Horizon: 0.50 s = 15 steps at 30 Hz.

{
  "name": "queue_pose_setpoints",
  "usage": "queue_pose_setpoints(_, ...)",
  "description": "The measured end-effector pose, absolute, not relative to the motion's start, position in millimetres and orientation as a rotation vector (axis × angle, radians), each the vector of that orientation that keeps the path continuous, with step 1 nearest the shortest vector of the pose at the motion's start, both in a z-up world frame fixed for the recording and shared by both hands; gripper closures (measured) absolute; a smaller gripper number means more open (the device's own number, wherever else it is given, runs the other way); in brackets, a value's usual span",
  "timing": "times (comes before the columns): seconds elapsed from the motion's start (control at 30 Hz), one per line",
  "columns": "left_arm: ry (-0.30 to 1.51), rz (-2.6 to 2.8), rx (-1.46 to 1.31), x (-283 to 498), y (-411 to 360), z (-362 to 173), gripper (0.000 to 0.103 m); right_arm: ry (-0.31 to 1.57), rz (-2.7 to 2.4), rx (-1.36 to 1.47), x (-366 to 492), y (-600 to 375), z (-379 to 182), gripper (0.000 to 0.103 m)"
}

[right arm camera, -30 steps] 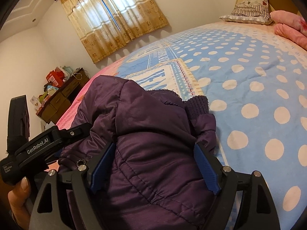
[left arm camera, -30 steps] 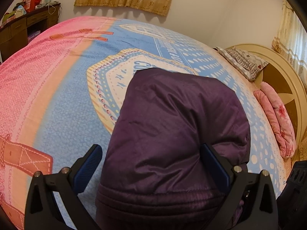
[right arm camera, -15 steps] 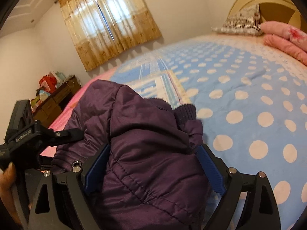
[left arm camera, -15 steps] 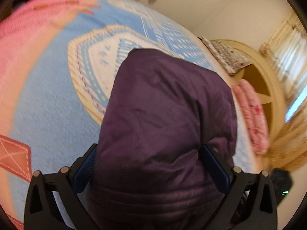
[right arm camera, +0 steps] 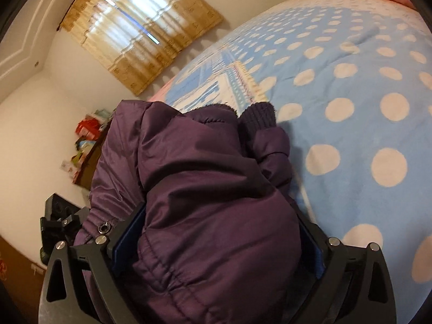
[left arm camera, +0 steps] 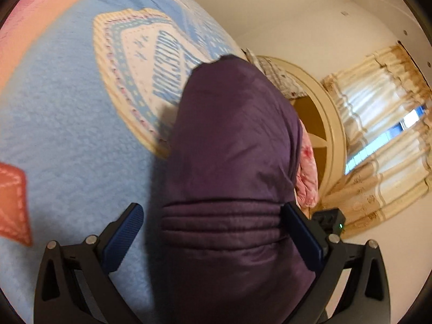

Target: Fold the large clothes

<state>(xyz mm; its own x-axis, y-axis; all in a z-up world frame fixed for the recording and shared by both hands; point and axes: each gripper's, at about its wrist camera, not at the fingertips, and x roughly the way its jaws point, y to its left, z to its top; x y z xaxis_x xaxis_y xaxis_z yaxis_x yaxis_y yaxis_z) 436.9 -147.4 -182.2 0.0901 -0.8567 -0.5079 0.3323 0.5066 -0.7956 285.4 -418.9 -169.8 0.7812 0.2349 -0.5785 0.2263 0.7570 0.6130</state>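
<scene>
A folded dark purple padded jacket (left arm camera: pixel 232 162) lies across both grippers, above the blue patterned bed (left arm camera: pixel 67 135). In the left wrist view the jacket's quilted hem bulges between the wide-spread fingers of my left gripper (left arm camera: pixel 216 229); the left finger (left arm camera: pixel 121 235) stands clear of the cloth, the right one touches it. In the right wrist view the jacket (right arm camera: pixel 210 202), with a knit cuff (right arm camera: pixel 259 113) at its far end, fills the gap of my right gripper (right arm camera: pixel 216 240). Both of its wide-apart pads press against the bundle. The left gripper's body (right arm camera: pixel 59 224) shows at the lower left.
The bed cover is blue with white dots (right arm camera: pixel 364 108) and a pink band (left arm camera: pixel 40 13). A rounded cream headboard (left arm camera: pixel 324 124), pillows (left arm camera: pixel 280 81) and pink bedding (left arm camera: pixel 307 172) lie at the bed's head. Curtained windows (right arm camera: pixel 140 35) and a cluttered wooden desk (right arm camera: pixel 89 140) stand by the walls.
Both grippers have tilted and lifted with the jacket; the views rolled so walls and windows show more. The jacket's far end has risen off the bed. The finger gaps look unchanged.
</scene>
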Motion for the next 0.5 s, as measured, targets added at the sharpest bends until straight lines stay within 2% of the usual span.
queue_pose_setpoints(0.13, 1.176, -1.037, -0.544, 429, -151, -178, 0.0, 0.676, 0.057, 0.741, 286, -420, -173, 0.006)
queue_pose_setpoints(0.2, 1.156, -1.074, -0.468, 417, -157, -171, 0.0, 0.67, 0.096, 0.753, 288, -418, -173, 0.01)
queue_pose_setpoints(0.27, 1.141, -1.072, -0.477, 416, -156, -171, 0.0, 0.663, 0.127, 0.778, 288, -418, -173, 0.023)
queue_pose_setpoints(0.3, 1.14, -1.066, -0.488, 415, -156, -171, 0.0, 0.659, 0.149, 0.8, 288, -417, -173, 0.026)
queue_pose_setpoints(0.37, 1.114, -1.057, -0.483, 411, -155, -166, 0.004, 0.651, 0.182, 0.837, 286, -417, -174, 0.038)
queue_pose_setpoints(0.5, 1.065, -1.023, -0.446, 392, -153, -147, 0.007, 0.619, 0.252, 0.885, 278, -412, -170, 0.048)
